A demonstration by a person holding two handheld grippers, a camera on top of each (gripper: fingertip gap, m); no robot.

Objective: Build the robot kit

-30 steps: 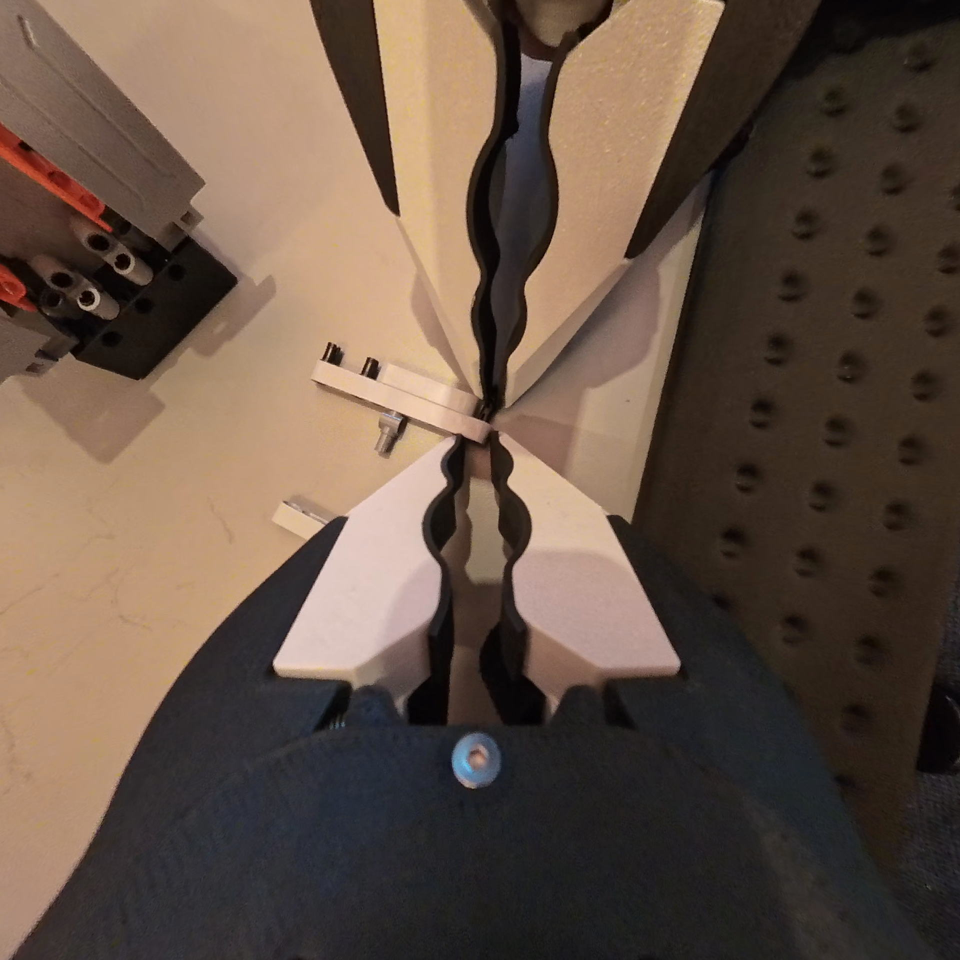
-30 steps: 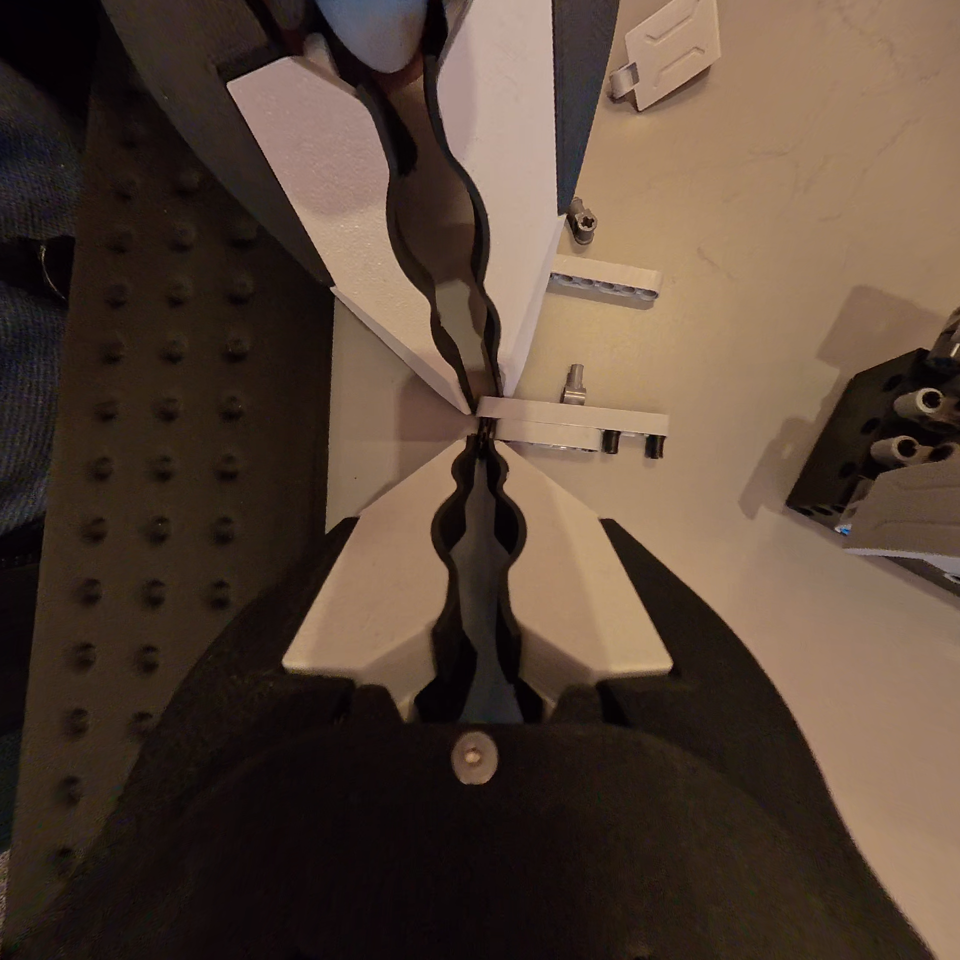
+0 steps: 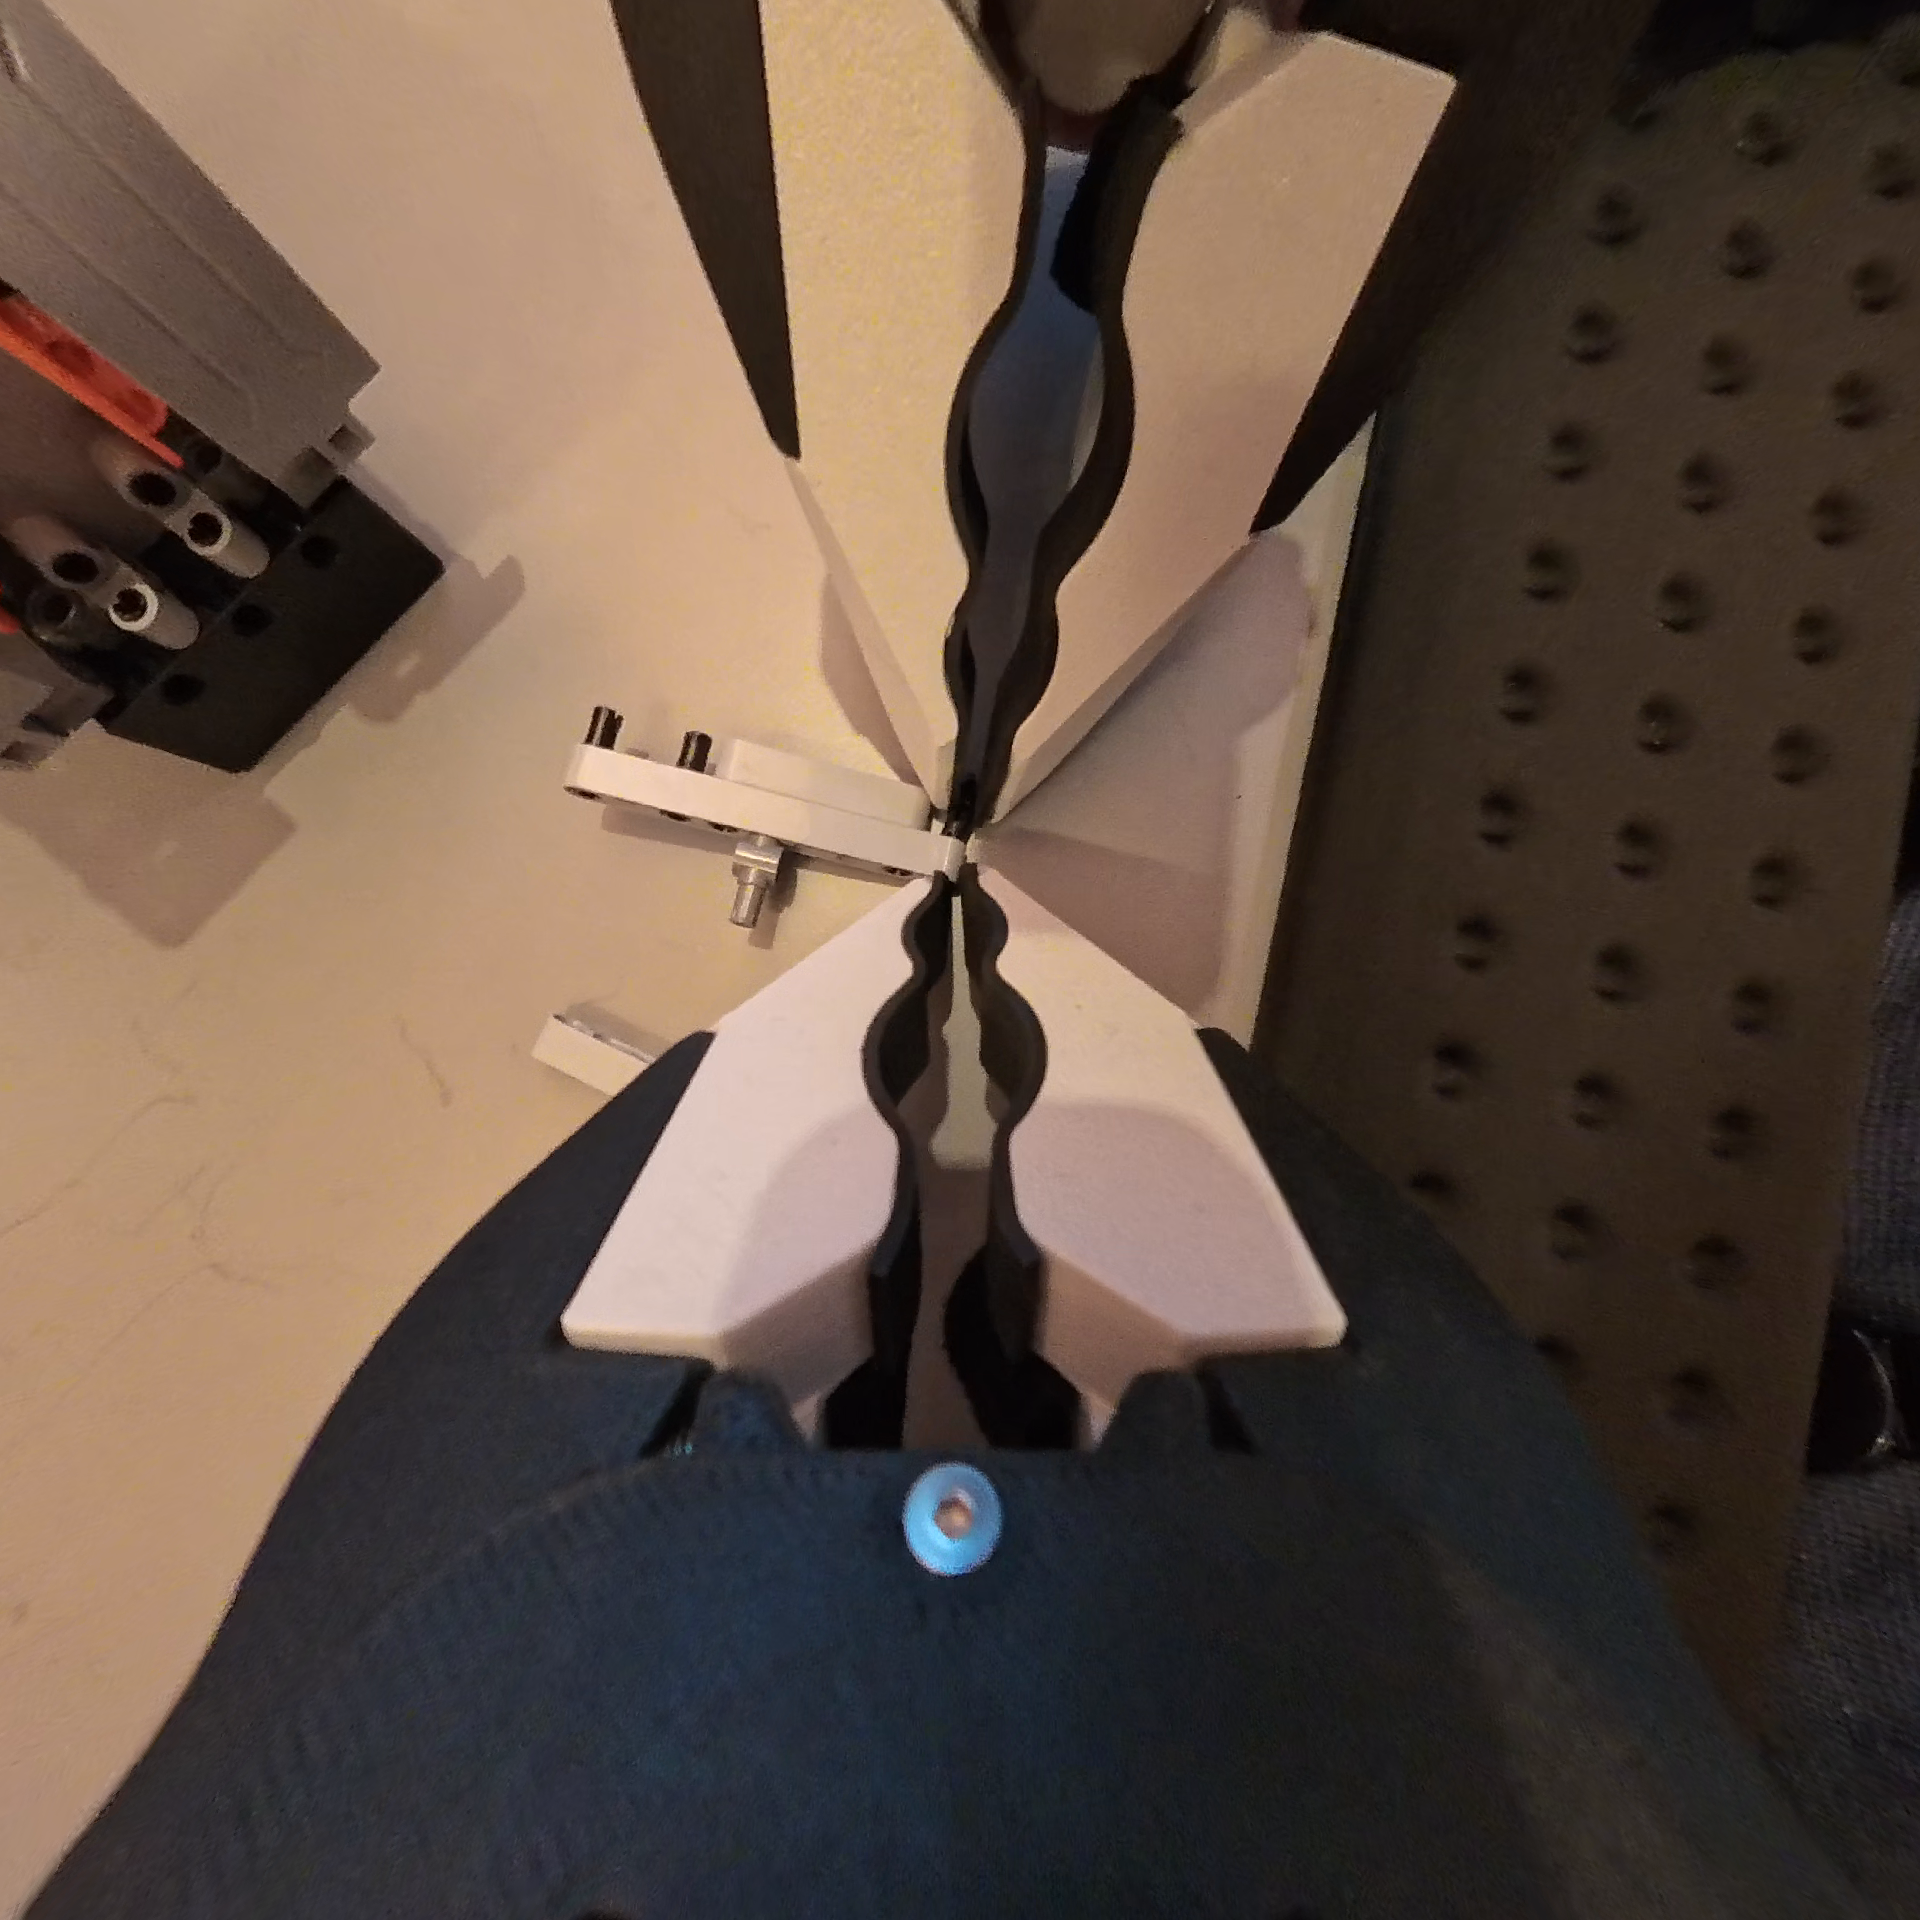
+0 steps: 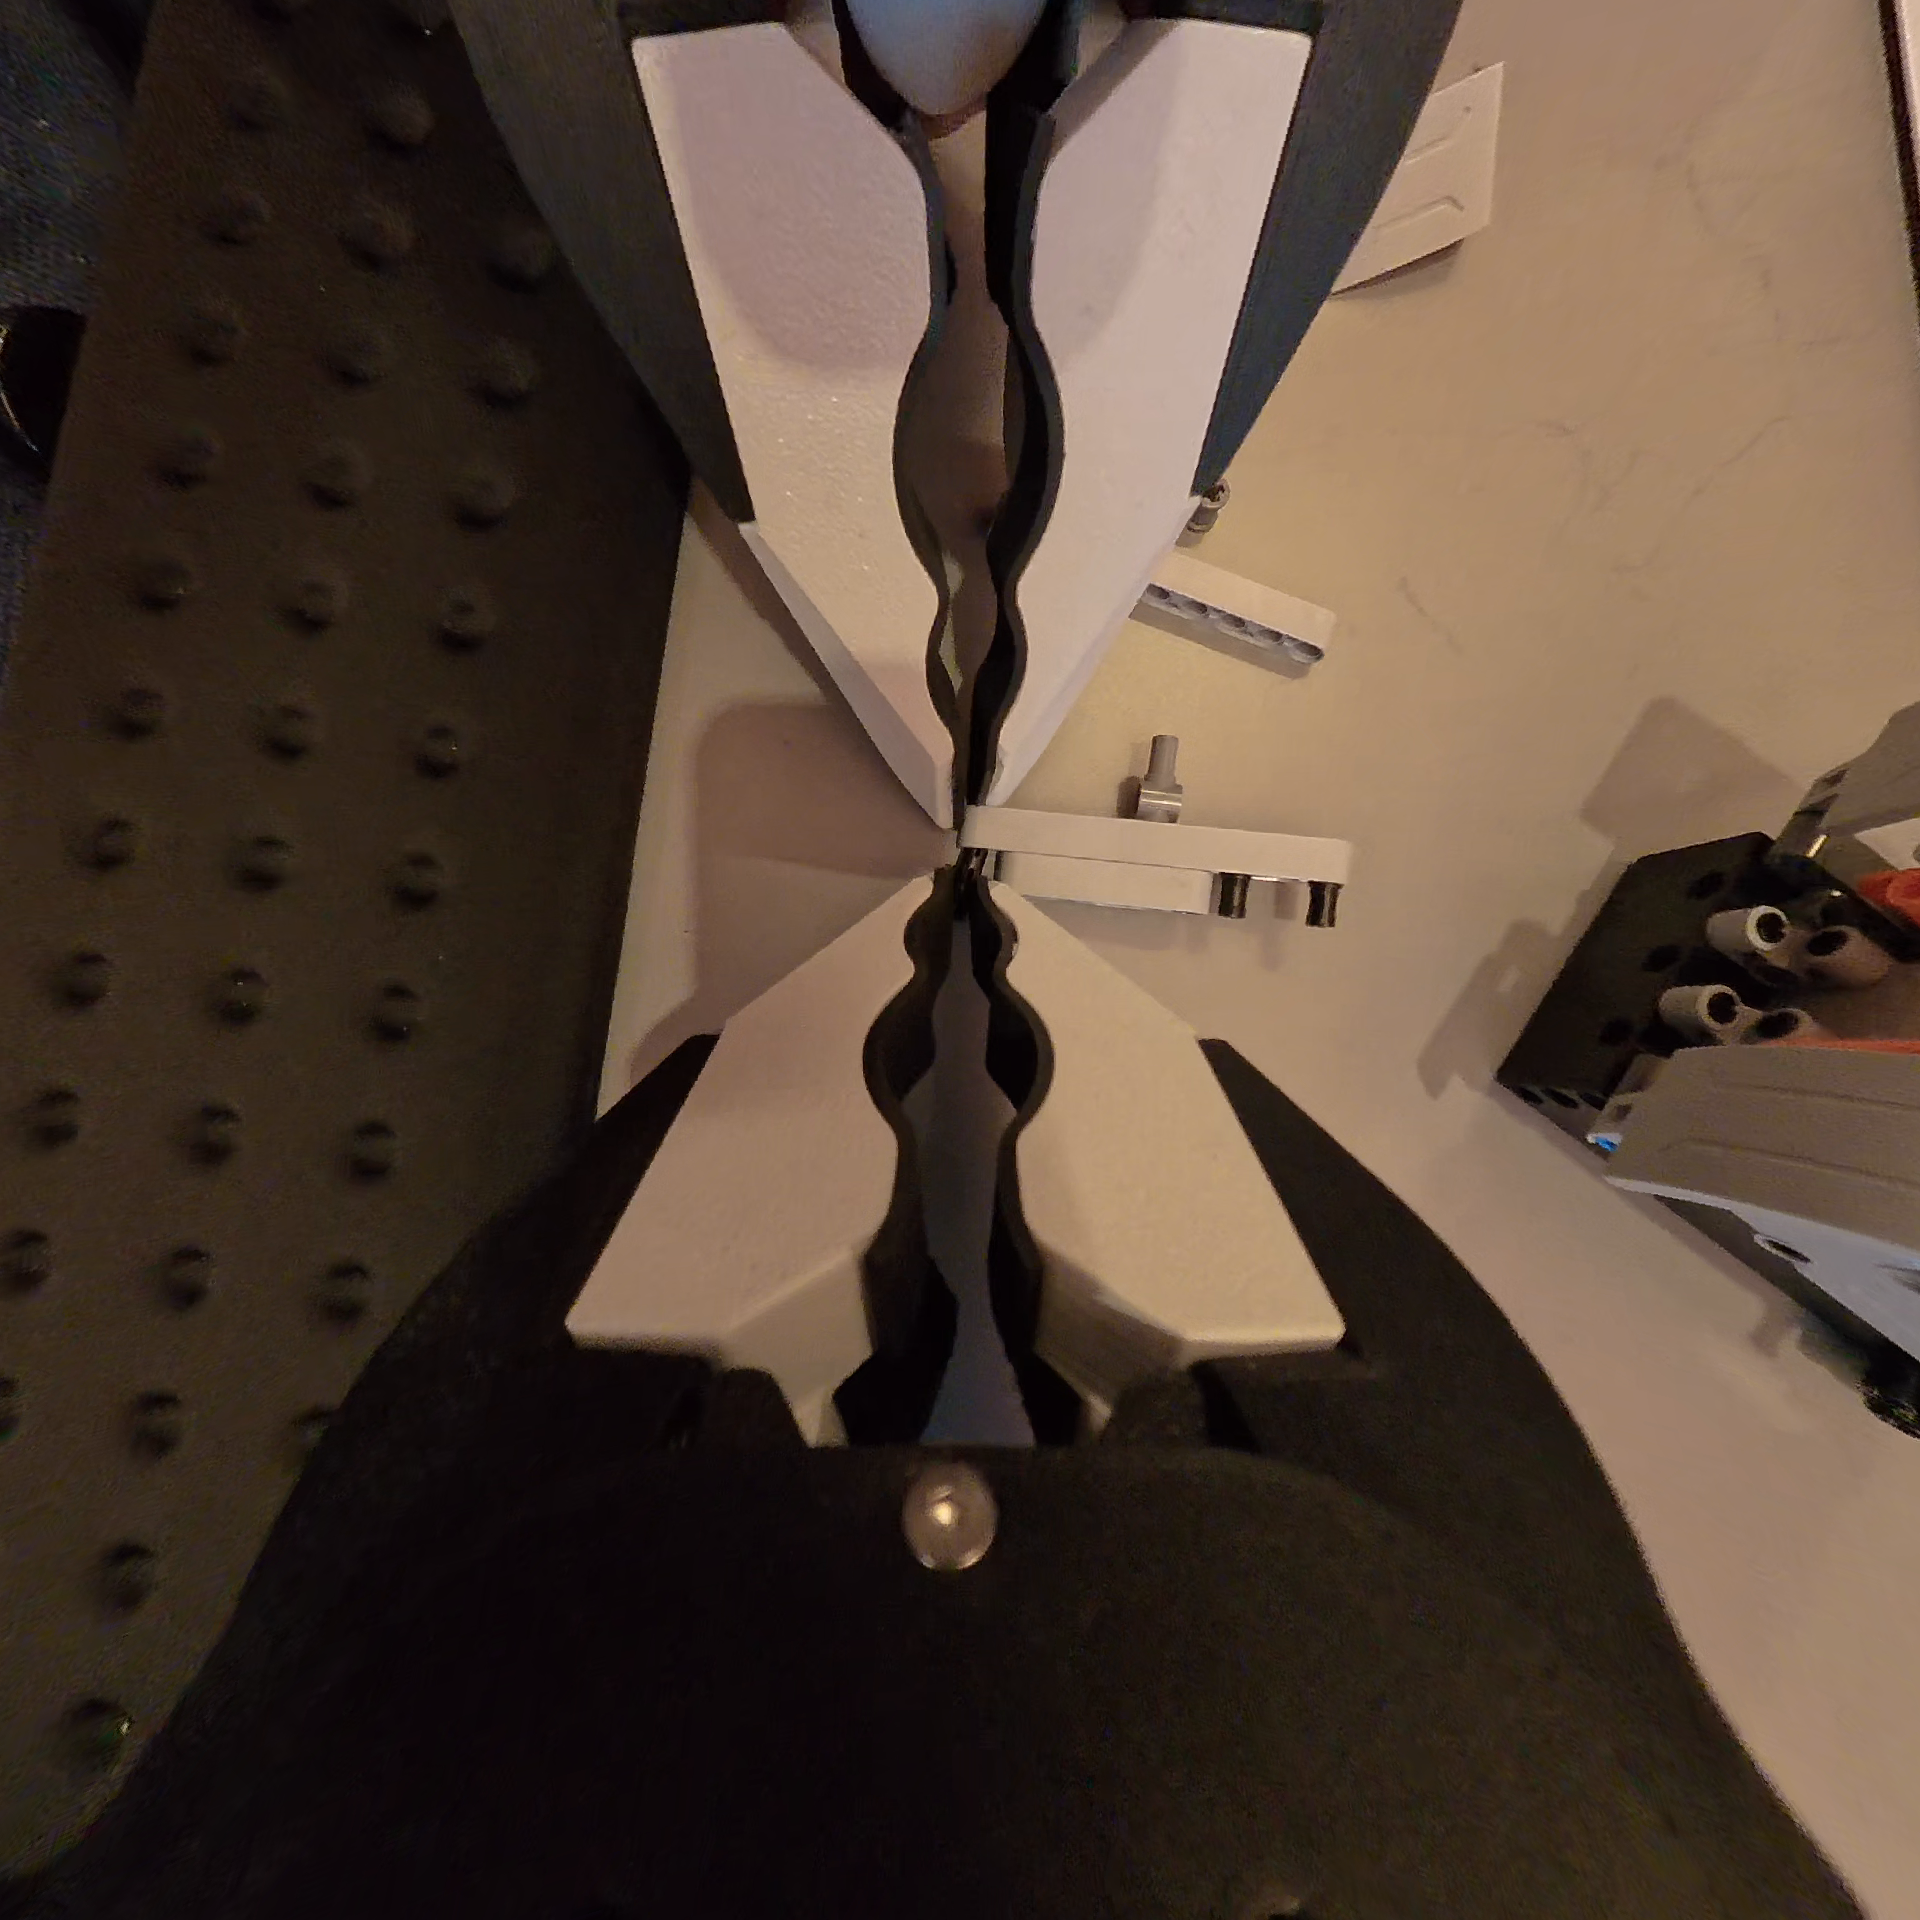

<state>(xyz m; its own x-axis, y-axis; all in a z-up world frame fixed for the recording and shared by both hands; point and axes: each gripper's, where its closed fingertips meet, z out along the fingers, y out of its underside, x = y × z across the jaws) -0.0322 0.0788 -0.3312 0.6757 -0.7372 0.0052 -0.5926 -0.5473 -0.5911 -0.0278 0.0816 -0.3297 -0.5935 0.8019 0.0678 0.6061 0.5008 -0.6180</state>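
Left gripper (image 3: pixel 954 883) and right gripper (image 4: pixel 964 878), tip to tip, both pinch one white beam (image 3: pixel 748 805) end

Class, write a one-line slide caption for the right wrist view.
Two tools meet tip to tip: right tool and left tool pinch one end of a white beam assembly above a pale table.

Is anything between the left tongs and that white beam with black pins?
Nothing visible: the left tongs are shut on the white beam at its end, with the right tongs pinching it from the opposite side.
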